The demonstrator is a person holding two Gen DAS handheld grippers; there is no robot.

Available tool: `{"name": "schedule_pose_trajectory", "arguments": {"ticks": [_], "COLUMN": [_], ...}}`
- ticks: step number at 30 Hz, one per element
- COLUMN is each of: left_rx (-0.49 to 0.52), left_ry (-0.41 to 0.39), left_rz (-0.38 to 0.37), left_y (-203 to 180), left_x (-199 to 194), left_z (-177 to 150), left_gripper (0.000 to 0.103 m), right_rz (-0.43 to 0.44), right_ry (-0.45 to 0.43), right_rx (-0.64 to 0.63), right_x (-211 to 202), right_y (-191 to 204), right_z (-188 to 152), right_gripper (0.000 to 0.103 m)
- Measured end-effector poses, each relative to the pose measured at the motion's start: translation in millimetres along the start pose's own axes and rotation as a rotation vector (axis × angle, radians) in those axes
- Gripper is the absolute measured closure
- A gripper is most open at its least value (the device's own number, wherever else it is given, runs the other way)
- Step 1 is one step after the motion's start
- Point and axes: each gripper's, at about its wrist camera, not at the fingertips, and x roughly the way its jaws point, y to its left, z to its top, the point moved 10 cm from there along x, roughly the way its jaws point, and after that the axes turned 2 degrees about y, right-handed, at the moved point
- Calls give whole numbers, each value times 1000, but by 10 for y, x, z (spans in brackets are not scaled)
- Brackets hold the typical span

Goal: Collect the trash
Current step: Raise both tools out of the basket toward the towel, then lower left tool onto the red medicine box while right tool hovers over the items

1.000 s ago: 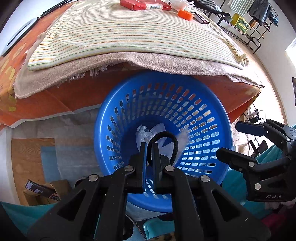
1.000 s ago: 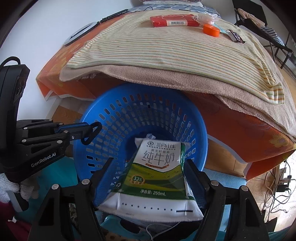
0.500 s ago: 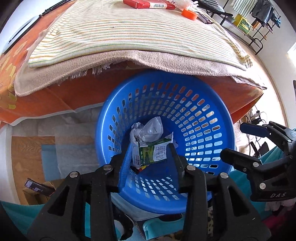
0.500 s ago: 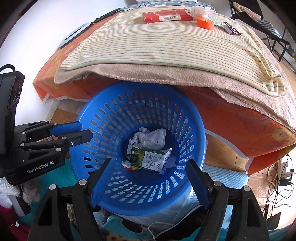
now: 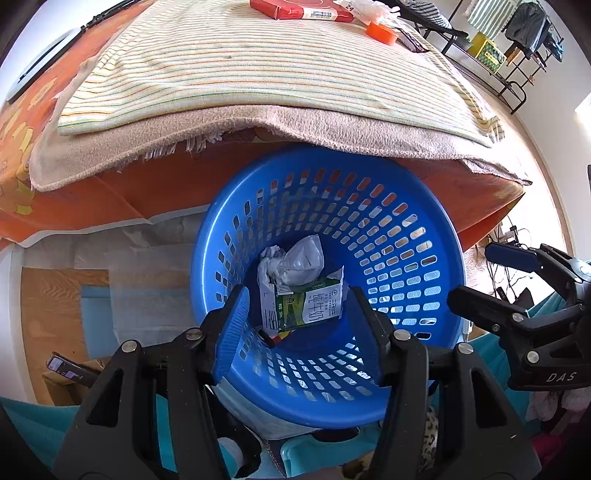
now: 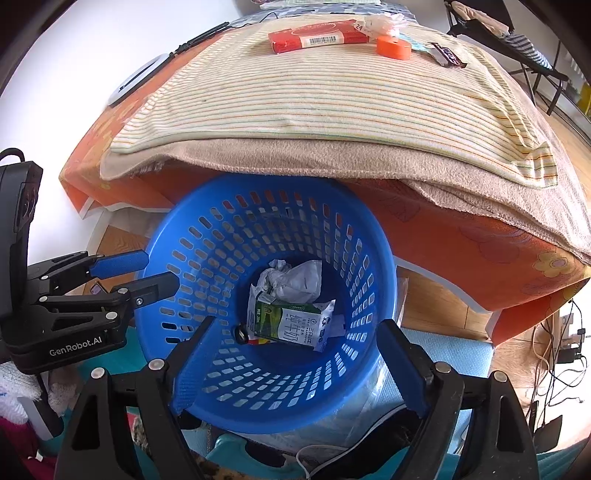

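Observation:
A blue perforated basket (image 5: pixel 406 206) (image 6: pixel 177 236) stands on the floor against the bed. At its bottom lie a green and white milk carton (image 5: pixel 306 304) (image 6: pixel 291 326) and crumpled grey-white paper (image 5: pixel 295 260) (image 6: pixel 295 278). A small black item (image 6: pixel 242 336) lies beside the carton. My left gripper (image 5: pixel 299 325) is open and empty above the basket's near rim; it also shows in the right wrist view (image 6: pixel 147 271). My right gripper (image 6: pixel 295 365) is open and empty over the basket; it also shows in the left wrist view (image 5: pixel 495 275).
The bed carries a striped blanket (image 5: pixel 258 66) over a beige towel (image 5: pixel 110 151). On the blanket lie a red box (image 6: pixel 317 37), an orange tape roll (image 6: pixel 393 48), a dark wrapper (image 6: pixel 447 55) and crumpled plastic (image 6: pixel 384 24). Cables (image 6: pixel 565 354) lie at the right.
My right gripper opened and the milk carton dropped into the basket. My left gripper opened from shut and let go of a black loop. Both stay above the basket.

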Motion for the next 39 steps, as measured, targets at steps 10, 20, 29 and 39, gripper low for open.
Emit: {"name": "schedule_pose_trajectory", "arguments": {"ticks": [10, 20, 29, 39], "left_rx": [4, 37, 88, 147], "left_ry": [-16, -46, -114, -174], "left_rz": [-23, -34, -26, -47], "left_y": [-67, -128, -138, -161], "left_x": [-89, -217, -410, -529], "left_z": [129, 393, 910, 1705], "left_gripper": [41, 39, 34, 28], "right_rz": [0, 9, 10, 26], "right_ry": [-32, -75, -145, -200], "right_rx": [32, 61, 97, 172], "right_x": [-78, -222, -442, -631], "right_y": [-80, -208, -416, -747], "right_z": [78, 210, 432, 796], "right_gripper": [14, 14, 15, 15]}}
